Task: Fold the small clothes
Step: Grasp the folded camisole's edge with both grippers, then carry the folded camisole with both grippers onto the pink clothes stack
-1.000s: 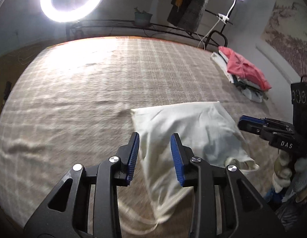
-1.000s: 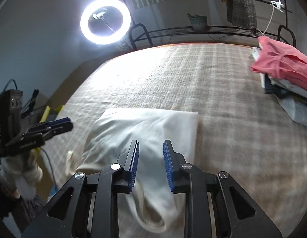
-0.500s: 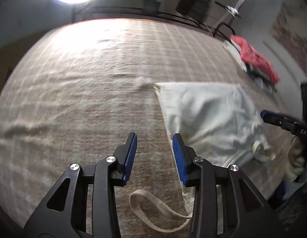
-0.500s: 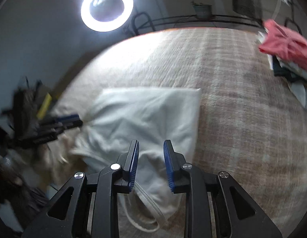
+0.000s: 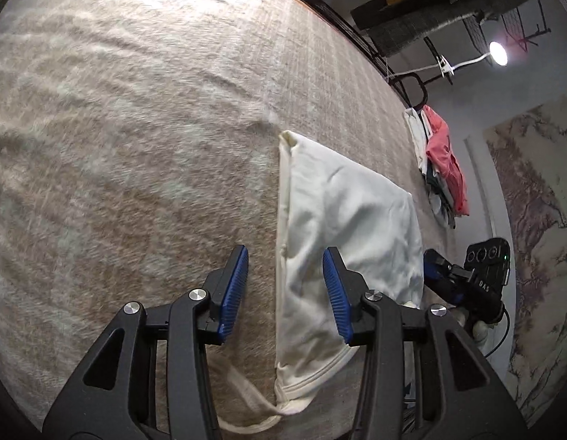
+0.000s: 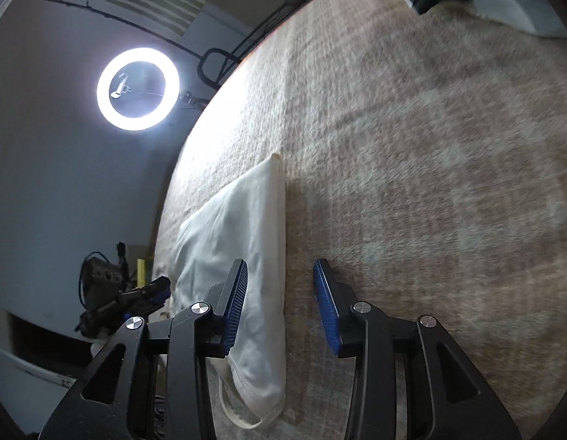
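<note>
Ring light (image 6: pixel 138 89) glares; bedspread (image 5: pixel 136 146) motion-blurred, edges warped.

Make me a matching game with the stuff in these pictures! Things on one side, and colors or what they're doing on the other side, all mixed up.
Things:
1. white garment
2. pile of clothes
3. ring light
4. left gripper

Descriptions:
A. glowing beside the bed
B. open, holding nothing
C. lying flat on the blanket, strap loop at its near end
D. pink piece on top, far side of the bed

Pairs: 1-C, 2-D, 3-A, 4-B
</note>
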Motion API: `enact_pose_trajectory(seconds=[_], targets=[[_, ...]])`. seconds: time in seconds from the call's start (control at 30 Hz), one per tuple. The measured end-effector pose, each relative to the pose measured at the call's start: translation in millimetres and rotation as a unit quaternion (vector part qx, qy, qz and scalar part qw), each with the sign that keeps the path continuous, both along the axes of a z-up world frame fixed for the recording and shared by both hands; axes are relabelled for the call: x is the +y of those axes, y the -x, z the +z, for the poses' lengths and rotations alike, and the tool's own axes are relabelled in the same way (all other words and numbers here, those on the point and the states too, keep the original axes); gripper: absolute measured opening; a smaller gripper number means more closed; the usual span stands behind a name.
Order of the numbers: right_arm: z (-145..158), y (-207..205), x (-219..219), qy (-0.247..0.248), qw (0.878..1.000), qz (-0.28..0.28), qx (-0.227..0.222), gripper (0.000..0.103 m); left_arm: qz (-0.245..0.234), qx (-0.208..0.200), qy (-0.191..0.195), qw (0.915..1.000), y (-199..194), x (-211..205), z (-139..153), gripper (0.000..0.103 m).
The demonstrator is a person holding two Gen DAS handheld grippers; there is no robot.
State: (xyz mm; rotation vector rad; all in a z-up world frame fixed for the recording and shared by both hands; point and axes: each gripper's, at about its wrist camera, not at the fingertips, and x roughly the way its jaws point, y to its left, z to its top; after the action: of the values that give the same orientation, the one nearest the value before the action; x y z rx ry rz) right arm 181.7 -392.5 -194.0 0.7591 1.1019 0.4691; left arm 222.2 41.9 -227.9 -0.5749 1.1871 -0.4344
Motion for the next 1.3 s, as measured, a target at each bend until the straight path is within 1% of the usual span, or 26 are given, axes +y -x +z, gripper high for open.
enact_pose_trajectory(seconds=[0.1, 0.13, 0.17, 0.2, 0.23, 0.27, 0.33, 0.37, 0.4, 0.47, 0.63, 0.8, 0.93, 1.0, 1.13, 1.2, 1.3], targets=[[-0.4, -4.7, 5.0, -0.012, 1.000, -0.001, 0.001, 0.037, -0.002, -0.009, -0.012, 0.9999, -4.9, -8.2, 0.5, 0.042], [-4.6, -8.2, 7.2, -0.018, 1.000, -0.004, 0.001, 0.034, -0.002, -0.011, -0.016, 0.9998, -6.0, -10.5, 0.9, 0.042], [-6.1, -10.6, 10.6, -0.020, 1.000, -0.005, 0.003, 0.032, -0.002, -0.012, -0.019, 0.9997, -6.9, -12.7, 0.8, 0.037], [-4.5, -12.5, 15.7, -0.018, 1.000, -0.005, 0.002, 0.026, -0.002, -0.012, -0.024, 0.9996, -7.6, -14.8, 0.5, 0.031], [-5.2, -14.4, 20.2, -0.013, 1.000, -0.003, 0.005, 0.022, -0.004, -0.012, -0.028, 0.9995, -8.0, -18.1, 0.3, 0.027], [-6.4, -17.6, 24.8, -0.011, 1.000, -0.001, 0.007, 0.019, -0.007, -0.010, -0.032, 0.9994, -9.7, -22.5, -1.0, 0.021], [-6.3, -19.4, 32.7, -0.002, 1.000, 0.002, 0.008, 0.014, -0.009, -0.019, -0.051, 0.9985, -10.3, -32.4, 1.0, 0.016], [-5.2, -19.9, 35.9, 0.007, 1.000, 0.003, 0.007, 0.013, -0.014, -0.024, -0.058, 0.9979, -10.0, -37.2, 3.4, 0.009], [-3.0, -20.2, 39.5, 0.017, 1.000, 0.004, 0.005, 0.011, -0.016, -0.029, -0.066, 0.9973, -9.9, -40.6, 5.7, 0.008], [5.1, -19.2, 46.3, 0.041, 0.999, 0.010, -0.004, 0.009, -0.019, -0.043, -0.084, 0.9954, -7.7, -45.3, 11.6, 0.007], [31.4, -14.7, 67.7, 0.090, 0.995, 0.017, -0.038, 0.008, -0.018, -0.077, -0.105, 0.9914, -1.5, -53.6, 28.7, 0.005], [57.9, -13.7, 82.0, 0.112, 0.991, 0.016, -0.071, 0.008, -0.032, -0.115, -0.116, 0.9862, 5.3, -66.1, 50.8, 0.004], [77.5, -13.7, 77.4, 0.128, 0.988, 0.012, -0.088, 0.008, -0.043, -0.131, -0.109, 0.9844, 4.8, -86.0, 67.1, 0.004], [83.3, -11.5, 63.3, 0.133, 0.987, 0.007, -0.093, 0.008, -0.050, -0.145, -0.107, 0.9824, 4.0, -98.0, 77.0, 0.004], [99.8, -9.5, 39.0, 0.136, 0.985, -0.022, -0.100, 0.008, -0.073, -0.168, -0.104, 0.9775, -0.4, -126.7, 93.6, 0.004], [106.8, -11.3, 25.1, 0.140, 0.984, -0.038, -0.104, 0.008, -0.084, -0.180, -0.103, 0.9746, -6.0, -142.7, 100.2, 0.004], [120.1, -13.2, 2.8, 0.157, 0.980, -0.053, -0.113, 0.008, -0.092, -0.189, -0.092, 0.9734, -19.7, -168.2, 108.6, 0.004]])
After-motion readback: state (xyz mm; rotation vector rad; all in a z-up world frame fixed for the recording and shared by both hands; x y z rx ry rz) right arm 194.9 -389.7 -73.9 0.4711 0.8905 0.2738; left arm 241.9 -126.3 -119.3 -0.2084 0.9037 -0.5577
